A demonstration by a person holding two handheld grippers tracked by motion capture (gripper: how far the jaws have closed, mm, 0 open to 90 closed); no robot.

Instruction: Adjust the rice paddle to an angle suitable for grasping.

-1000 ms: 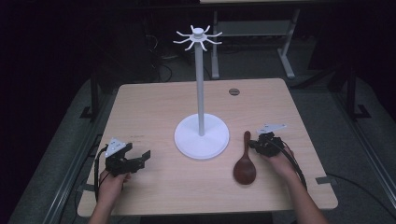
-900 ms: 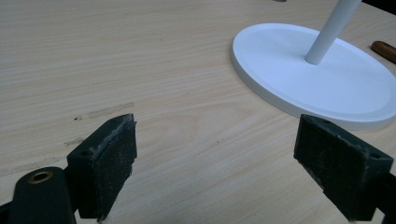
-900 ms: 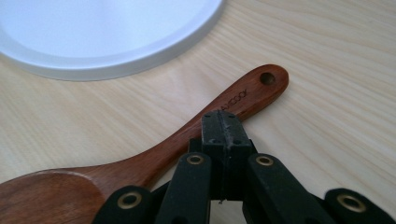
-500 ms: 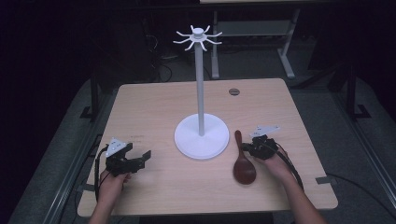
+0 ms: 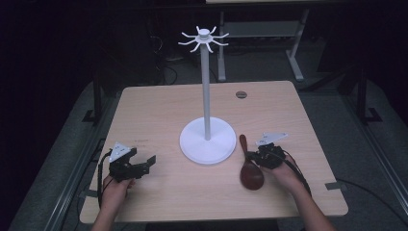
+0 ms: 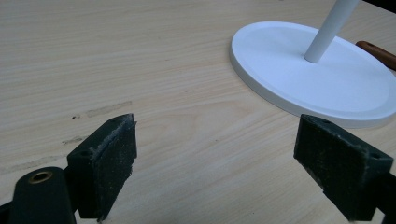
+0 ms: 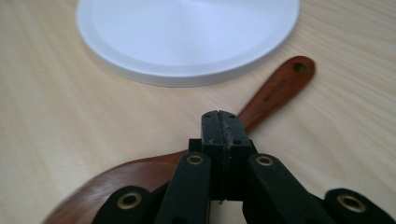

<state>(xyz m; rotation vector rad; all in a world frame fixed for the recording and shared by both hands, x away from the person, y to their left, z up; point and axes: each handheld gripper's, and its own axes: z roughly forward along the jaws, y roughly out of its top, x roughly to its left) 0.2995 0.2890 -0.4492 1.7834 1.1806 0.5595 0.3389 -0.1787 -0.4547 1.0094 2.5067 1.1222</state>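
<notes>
On table (image 5: 159, 115) — white stand (image 5: 208, 139) at centre; spoon (image 5: 250, 168) just right of its base. Right gripper (image 7: 219, 122) clenched over spoon's neck; left gripper (image 5: 144, 163) spread wide, empty.

A light wooden table (image 5: 159, 115) with a small dark round grommet (image 5: 241, 95) near its far edge was set on grey carpet (image 5: 337, 120), while white desk legs (image 5: 294, 57) and cables (image 5: 168, 72) were seen in the dim room behind.
</notes>
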